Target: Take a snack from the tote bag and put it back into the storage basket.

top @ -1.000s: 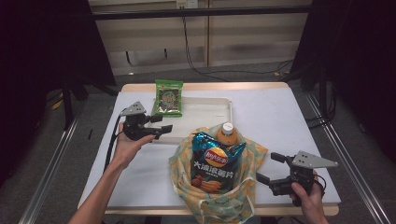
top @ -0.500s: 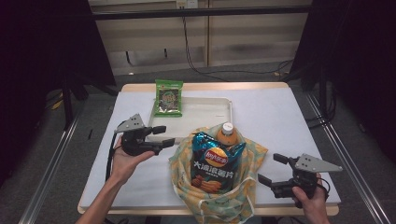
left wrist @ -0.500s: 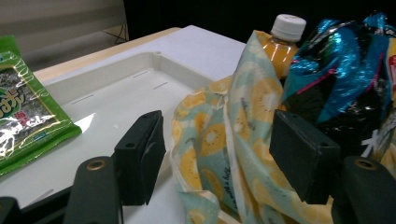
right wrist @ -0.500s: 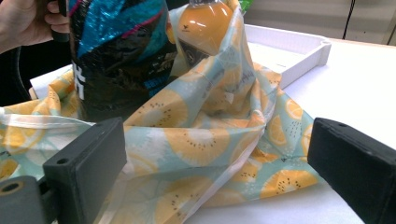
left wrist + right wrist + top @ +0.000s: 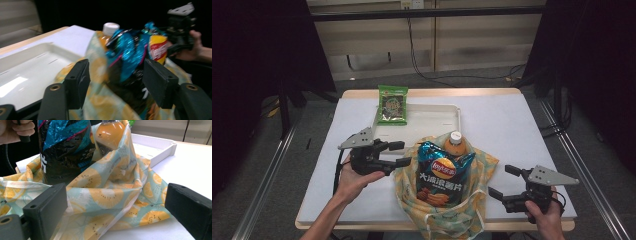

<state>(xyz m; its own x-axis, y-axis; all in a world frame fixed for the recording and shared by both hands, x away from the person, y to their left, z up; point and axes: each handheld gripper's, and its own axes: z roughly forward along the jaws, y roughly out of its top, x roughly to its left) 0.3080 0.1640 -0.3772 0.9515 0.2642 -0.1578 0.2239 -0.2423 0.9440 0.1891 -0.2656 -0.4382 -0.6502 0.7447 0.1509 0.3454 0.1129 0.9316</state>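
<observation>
The left gripper [image 5: 399, 153] has moved from the white tray [image 5: 452, 111] to the fruit-print bag [image 5: 484, 165] holding the chip bag [image 5: 439, 172], jaws spread, empty. The right gripper [image 5: 504, 181] stays spread beside it.

One camera sits high and looks down at the whole table [image 5: 522, 130], and the two little cameras on the grippers look close up at the same fruit-print bag [image 5: 105, 100] from either side.
</observation>
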